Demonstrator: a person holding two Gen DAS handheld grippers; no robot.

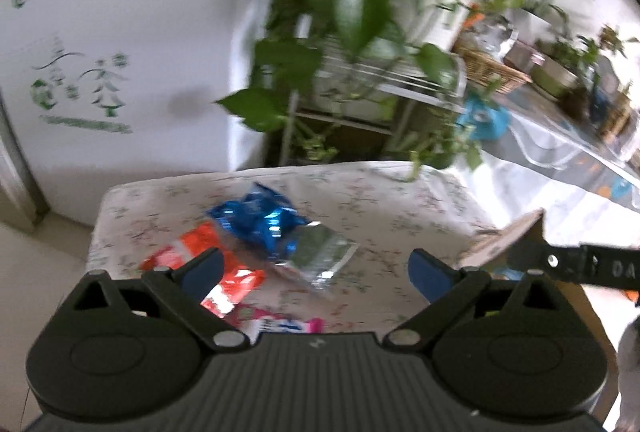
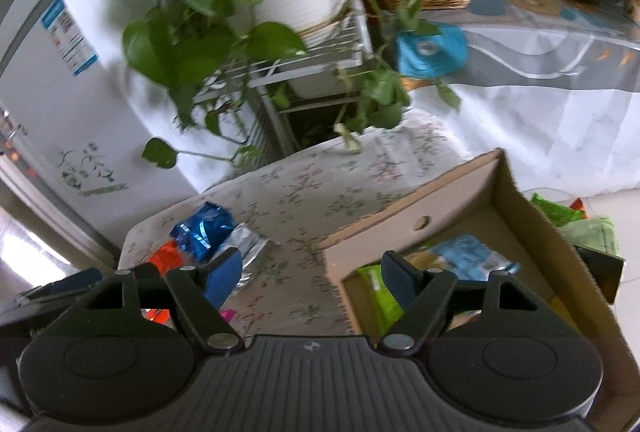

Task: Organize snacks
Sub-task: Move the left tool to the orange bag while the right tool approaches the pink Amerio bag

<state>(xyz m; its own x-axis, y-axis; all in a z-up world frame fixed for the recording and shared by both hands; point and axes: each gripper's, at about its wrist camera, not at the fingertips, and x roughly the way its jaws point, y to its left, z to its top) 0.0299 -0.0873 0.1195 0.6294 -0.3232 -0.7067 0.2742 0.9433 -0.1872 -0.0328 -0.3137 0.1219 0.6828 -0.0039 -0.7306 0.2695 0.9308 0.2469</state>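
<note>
Blue snack packet [image 1: 262, 222] lies on the floral cloth [image 1: 400, 199]; both claws, left [image 1: 316, 270] and right [image 2: 312, 272], spread empty.

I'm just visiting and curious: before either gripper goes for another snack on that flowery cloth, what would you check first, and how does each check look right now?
1. Left gripper empty, jaws apart: ok.
2. Right gripper empty, jaws apart: ok.
3. Snacks left to sort: ok, blue packet, silver packet, red packet and a pink packet lie on the cloth.
4. Cardboard box open with room: ok, a green packet and a light blue packet lie inside.
5. Packets separate enough to grab one: not ok, blue, silver and red overlap.
6. Plant leaves clear of the packets: ok, they hang at the far edge.
</note>
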